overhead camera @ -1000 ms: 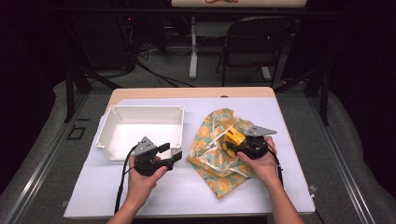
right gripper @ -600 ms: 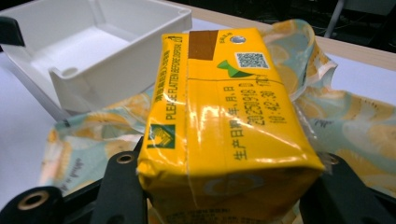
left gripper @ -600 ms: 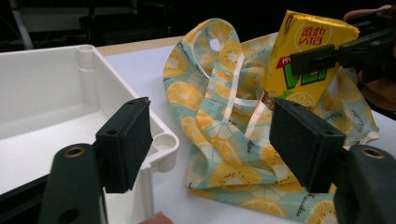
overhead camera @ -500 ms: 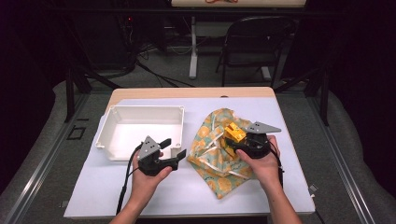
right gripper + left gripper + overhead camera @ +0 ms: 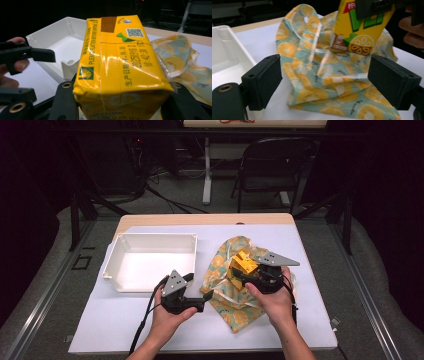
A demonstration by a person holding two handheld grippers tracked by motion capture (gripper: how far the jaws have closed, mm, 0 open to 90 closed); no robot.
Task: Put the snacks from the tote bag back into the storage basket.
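The right gripper (image 5: 242, 275) was clenched on a yellow drink carton (image 5: 117, 67), a rectangular box with glossy, slightly creased skin, printed text, a brown strip and a small round foil seal near its far end. Its 2 black jaws pressed the carton's long sides, holding it raised over the bag, just above its folds. In the left gripper view the same carton (image 5: 362, 30) hung above the cloth, showing green lettering and a lemon-slice picture.

The bag (image 5: 235, 295) lay crumpled on the table (image 5: 280, 330), a soft pouch patterned with orange slices on pale green, its surface shiny like coated fabric or plastic, with thin white ribbon drawstrings. Its mouth stood up in loose folds.

The left gripper (image 5: 206, 296) sat at the bag's near left edge. Its 2 blocky, matte rubbery pads (image 5: 265, 82) had just been opening and stood wide apart; bag fabric lay between them, but neither pad pressed on it, so the grip was released.

A white plastic tray (image 5: 112, 265), shallow, rectangular, smooth-walled with rounded corners, rested left of the bag, near the left gripper. The tabletop was covered by a flat white sheet, with a light wooden edge showing at the far side.
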